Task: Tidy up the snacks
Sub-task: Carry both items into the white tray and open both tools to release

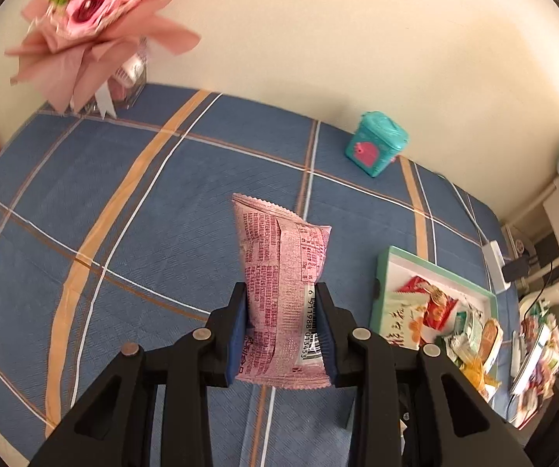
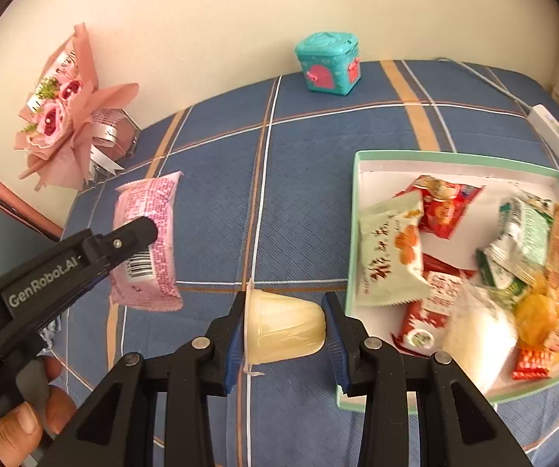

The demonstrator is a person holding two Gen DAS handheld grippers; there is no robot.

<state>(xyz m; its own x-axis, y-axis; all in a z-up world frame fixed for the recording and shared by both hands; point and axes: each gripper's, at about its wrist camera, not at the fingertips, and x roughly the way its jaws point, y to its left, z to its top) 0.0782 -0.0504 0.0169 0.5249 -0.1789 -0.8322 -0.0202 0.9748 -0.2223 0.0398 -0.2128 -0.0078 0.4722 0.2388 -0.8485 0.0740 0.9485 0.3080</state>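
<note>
Left wrist view: left gripper (image 1: pixel 282 327) clamped on pink snack packet (image 1: pixel 283 272), held above blue plaid cloth (image 1: pixel 123 202). Green-rimmed tray (image 1: pixel 435 266) with snacks at right. Teal box (image 1: pixel 376 143) far, by wall.

Right wrist view: right gripper (image 2: pixel 285 334) clamped on pale jelly cup (image 2: pixel 284 325), just left of tray. Bouquet (image 2: pixel 61 116) far left.

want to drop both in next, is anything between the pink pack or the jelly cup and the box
Nothing visible. The pink pack in the left gripper and the jelly cup in the right gripper face only bare tablecloth before the box.
</note>
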